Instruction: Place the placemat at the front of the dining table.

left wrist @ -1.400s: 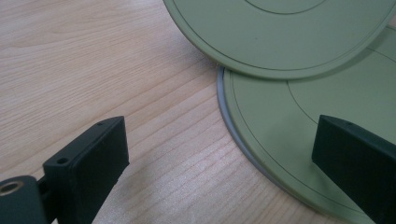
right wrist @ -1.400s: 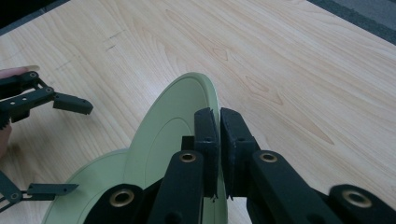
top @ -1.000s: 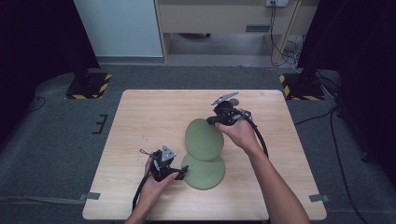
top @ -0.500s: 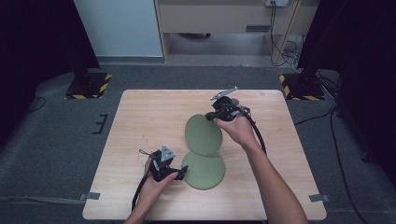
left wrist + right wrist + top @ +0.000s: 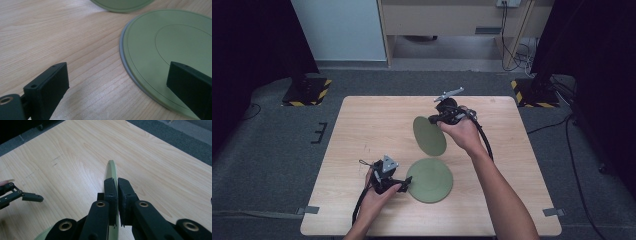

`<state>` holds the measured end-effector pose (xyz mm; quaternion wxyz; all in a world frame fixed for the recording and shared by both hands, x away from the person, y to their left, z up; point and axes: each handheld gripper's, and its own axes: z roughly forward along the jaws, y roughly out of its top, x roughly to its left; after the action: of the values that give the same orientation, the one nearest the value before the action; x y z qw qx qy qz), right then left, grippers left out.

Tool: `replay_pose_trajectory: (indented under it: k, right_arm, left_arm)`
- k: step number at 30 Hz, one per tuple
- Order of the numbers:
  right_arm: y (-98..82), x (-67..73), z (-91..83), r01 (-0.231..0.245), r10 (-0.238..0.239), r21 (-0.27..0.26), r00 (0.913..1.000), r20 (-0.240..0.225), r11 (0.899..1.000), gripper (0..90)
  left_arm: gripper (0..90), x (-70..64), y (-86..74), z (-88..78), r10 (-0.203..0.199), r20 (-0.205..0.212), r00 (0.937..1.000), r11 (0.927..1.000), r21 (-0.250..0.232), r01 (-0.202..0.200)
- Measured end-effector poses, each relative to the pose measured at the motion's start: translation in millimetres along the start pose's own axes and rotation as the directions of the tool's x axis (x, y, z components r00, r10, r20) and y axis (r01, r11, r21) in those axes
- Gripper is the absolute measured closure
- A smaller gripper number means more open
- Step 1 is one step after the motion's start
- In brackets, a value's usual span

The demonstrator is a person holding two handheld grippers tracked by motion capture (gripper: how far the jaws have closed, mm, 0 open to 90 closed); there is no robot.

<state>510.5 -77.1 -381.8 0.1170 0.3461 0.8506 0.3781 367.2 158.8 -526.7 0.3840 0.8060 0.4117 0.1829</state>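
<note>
Now the right tongs (image 5: 435, 118) clamp the rim of a green plate (image 5: 430, 135), holding it tilted on edge above the table (image 5: 362, 125), while the left tongs (image 5: 404, 183) gape wide beside the second green plate (image 5: 430, 180) lying flat.

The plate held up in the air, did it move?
Yes. The lifted plate in the right gripper went slightly toward the table's far edge, away from the flat plate.
</note>
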Motion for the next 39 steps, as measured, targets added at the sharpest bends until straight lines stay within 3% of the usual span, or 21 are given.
replay_pose_trajectory:
  k: [18,39]
  right_arm:
    - [17.5,-8.1,0.9,-0.019,0.022,-0.04,0.9983,0.054,0.999,86.6]
    - [30.5,-32.1,16.6,-0.073,0.08,-0.075,0.9909,0.108,0.995,86.6]
  left_arm:
    - [3.3,3.1,1.1,-2.4,-0.01,-0.003,0.9999,0.9999,-0.013,0.01]
    - [3.4,4.0,2.0,-3.5,-0.014,0.011,0.9998,0.9997,-0.017,0.014]
